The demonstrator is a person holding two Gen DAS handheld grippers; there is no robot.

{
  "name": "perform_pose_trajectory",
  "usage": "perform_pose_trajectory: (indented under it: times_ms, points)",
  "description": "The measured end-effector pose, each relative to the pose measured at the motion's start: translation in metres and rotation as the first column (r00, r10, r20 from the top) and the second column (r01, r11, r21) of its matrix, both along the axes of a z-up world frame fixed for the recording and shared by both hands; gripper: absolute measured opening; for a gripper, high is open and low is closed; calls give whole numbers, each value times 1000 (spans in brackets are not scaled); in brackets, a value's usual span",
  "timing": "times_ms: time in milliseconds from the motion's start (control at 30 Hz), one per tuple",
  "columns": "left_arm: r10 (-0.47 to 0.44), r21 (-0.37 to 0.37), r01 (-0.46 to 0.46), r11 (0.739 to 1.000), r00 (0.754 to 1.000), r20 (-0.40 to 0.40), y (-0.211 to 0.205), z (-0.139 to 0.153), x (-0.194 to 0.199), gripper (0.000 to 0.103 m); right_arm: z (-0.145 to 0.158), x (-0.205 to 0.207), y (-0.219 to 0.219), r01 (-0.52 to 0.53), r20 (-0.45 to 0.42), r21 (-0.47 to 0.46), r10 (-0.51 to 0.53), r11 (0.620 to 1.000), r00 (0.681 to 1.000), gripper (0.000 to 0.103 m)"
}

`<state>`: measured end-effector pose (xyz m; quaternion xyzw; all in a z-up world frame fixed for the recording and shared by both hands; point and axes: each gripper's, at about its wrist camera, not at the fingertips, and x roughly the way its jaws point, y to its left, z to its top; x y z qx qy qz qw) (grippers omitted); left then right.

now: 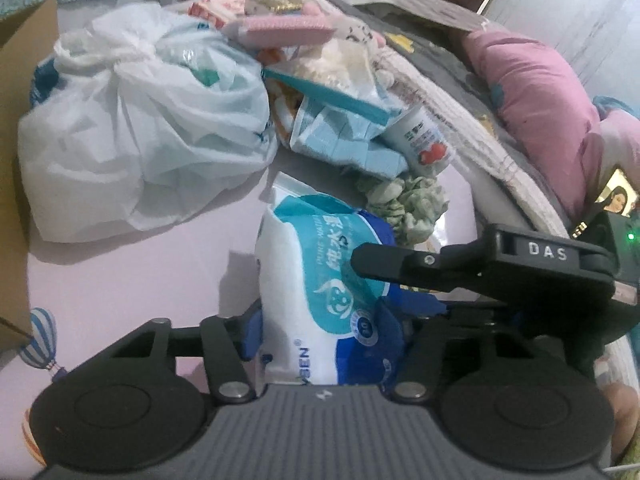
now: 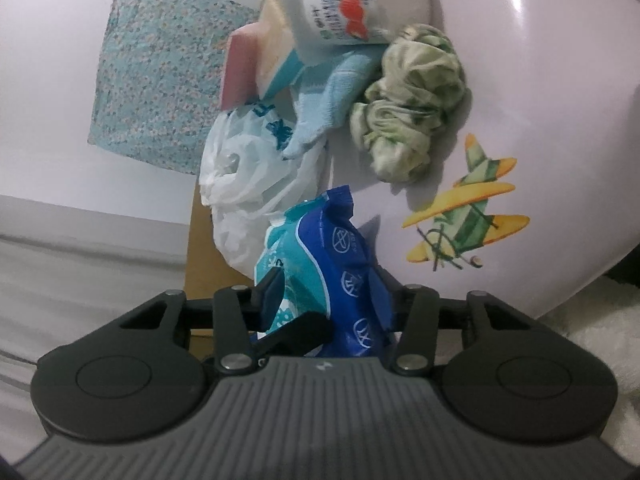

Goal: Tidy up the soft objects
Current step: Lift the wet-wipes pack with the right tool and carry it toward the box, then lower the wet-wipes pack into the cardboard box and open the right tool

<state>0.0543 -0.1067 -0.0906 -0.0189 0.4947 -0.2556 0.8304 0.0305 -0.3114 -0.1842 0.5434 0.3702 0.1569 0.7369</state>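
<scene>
The left hand-held gripper (image 1: 324, 320) is clenched on a wet-wipe pack (image 1: 320, 280), its blue pads pressing the pack's two sides low down, so the pack stands upright between them. The right hand-held gripper (image 2: 320, 304) grasps the same wet-wipe pack (image 2: 320, 264) from the other side; in the left wrist view its black finger (image 1: 400, 264) lies across the pack's teal face (both grippers hold one pack at once). The pack sits over a pale pink table (image 1: 140, 280) printed with a striped balloon (image 1: 40, 338) and, in the right wrist view, a yellow-green plane (image 2: 464, 220).

Just beyond the pack lies a crumpled green-and-white cloth (image 1: 408, 204). Behind that, a white bottle with red fruit on its label (image 1: 424, 140) lies tilted against a light blue towel (image 1: 352, 140). To the left is a knotted white plastic bag (image 1: 140, 128), touching the heap. Further back are a pink-edged box (image 1: 280, 30) and a cream plush toy (image 1: 344, 52). A cardboard box (image 1: 20, 120) stands at the far left, and a pink pillow (image 1: 540, 100) lies at the right.
</scene>
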Motion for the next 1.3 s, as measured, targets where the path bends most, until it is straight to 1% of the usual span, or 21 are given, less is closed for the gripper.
perform_pose_trajectory:
  times_ms: [33,67,233,367,533,633,700,833,967,1033,1133,1200,1300]
  points:
    - [0,-3,0,1000,1000,9,1,4,-2,50,3,-1,1,-1,2,-9,1,1000,1000,46]
    - [0,-8,0,1000,1000,17,3,8,-5,49,6,-1,3,-3,7,-18,3,1000,1000,46]
    - [18,-29,-15,999,996,89,15,35,-19,47,30,-4,12,-17,70,-28,19,999,997,46]
    - [56,-57,-48,997,985,162,34,64,-30,46,62,1,26,-53,141,-48,60,997,988,46]
    - [141,-93,-121,988,958,252,71,105,-37,46,112,24,59,-137,238,-103,158,985,958,46]
    - [203,-102,-180,978,931,302,101,130,-36,46,142,47,85,-203,287,-128,233,971,929,46]
    - [245,-105,-223,969,915,321,121,143,-32,46,160,67,110,-250,309,-146,284,957,908,46]
    - [324,-102,-308,946,889,325,165,160,-15,46,183,105,157,-337,312,-160,371,928,875,46]
    - [386,-101,-374,922,877,285,205,168,17,46,197,148,207,-400,276,-190,440,896,855,46]
    - [413,-103,-400,911,875,252,225,167,39,46,201,174,228,-431,242,-195,469,881,850,46]
    - [439,-95,-428,899,876,201,249,162,75,46,202,211,251,-462,183,-197,496,864,849,47]
    - [448,-85,-440,894,877,174,263,157,99,46,203,238,268,-480,143,-218,514,850,845,47]
    - [469,-70,-464,883,873,130,285,148,131,46,200,269,288,-493,85,-223,520,841,850,48]
